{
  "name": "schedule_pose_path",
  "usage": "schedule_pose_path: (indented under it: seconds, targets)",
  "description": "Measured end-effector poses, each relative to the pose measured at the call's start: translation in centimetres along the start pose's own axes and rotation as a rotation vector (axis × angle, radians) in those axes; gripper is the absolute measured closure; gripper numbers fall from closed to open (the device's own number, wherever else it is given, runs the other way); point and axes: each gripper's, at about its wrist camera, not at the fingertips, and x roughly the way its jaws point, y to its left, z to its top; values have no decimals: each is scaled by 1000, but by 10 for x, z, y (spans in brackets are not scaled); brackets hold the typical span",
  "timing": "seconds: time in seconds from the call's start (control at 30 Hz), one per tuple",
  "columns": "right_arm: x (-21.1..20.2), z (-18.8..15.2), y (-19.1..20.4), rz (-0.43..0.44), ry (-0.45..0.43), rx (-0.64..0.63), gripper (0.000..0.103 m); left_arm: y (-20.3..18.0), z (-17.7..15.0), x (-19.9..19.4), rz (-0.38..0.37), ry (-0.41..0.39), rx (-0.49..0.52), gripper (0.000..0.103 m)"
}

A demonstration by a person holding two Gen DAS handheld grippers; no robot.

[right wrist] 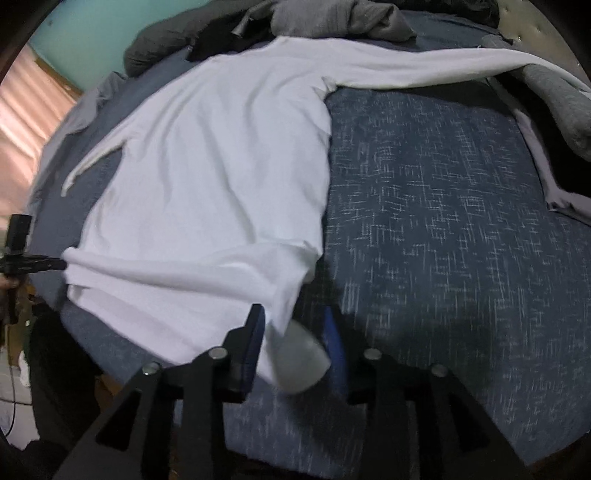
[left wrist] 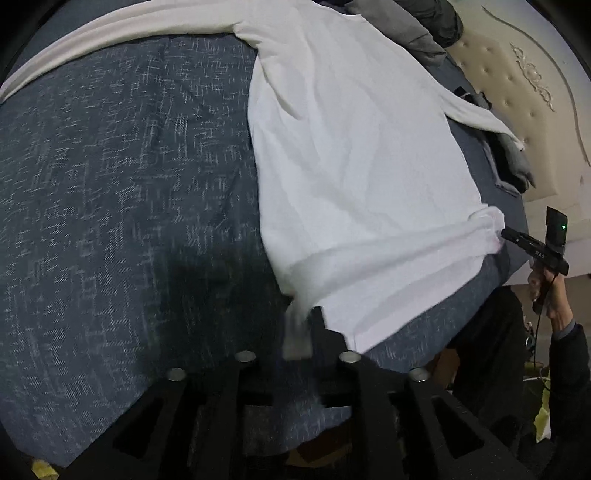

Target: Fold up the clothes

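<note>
I am holding the white shirt [left wrist: 354, 147] by its hem, spread on the bed [left wrist: 122, 177] ahead of both tools. My left hand-held gripper [left wrist: 299, 332] is clenching one hem corner between its fingers. My right hand-held gripper [right wrist: 295, 347] is pinching the other corner, and the hem is stretching between them. Grey clothes [right wrist: 332, 18] are lying beyond the shirt's collar.
</note>
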Motion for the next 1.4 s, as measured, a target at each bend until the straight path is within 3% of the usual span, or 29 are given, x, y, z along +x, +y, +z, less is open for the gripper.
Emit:
schedule_pose_path:
  seconds: [0.03,0.27,0.6,0.7,0.73,0.77,0.8,0.9,1.2,1.4]
  targets:
    - [-2,-3,0,3,-2,-2,66,0,-3,-1,3,2,8,77]
    - [-11,-25,-4,33,-8,7,66,14,-16,-5,-18,-24,-8,69]
    - [15,-17,16,-1,26,-53,66,12,-15,7,-26,-51,-11,69]
    - [21,-13,19,-10,16,-63,66,10,-14,18,-20,-38,0,74]
    - [23,-12,19,-9,17,-65,67,9,-14,20,-20,-34,5,88]
    - [25,-11,19,-13,19,-66,79,7,-15,21,-20,-36,13,95]
    - [27,-10,19,-16,22,-66,90,5,-16,21,-21,-39,20,96]
    - [24,-9,16,-8,12,-57,100,-1,-18,16,-30,-49,34,98]
    - [-45,-10,20,67,-36,-47,101,-37,-33,-45,-4,-77,131,99]
    - [-80,-27,30,93,-46,-61,101,-47,-64,-75,16,-78,169,99]
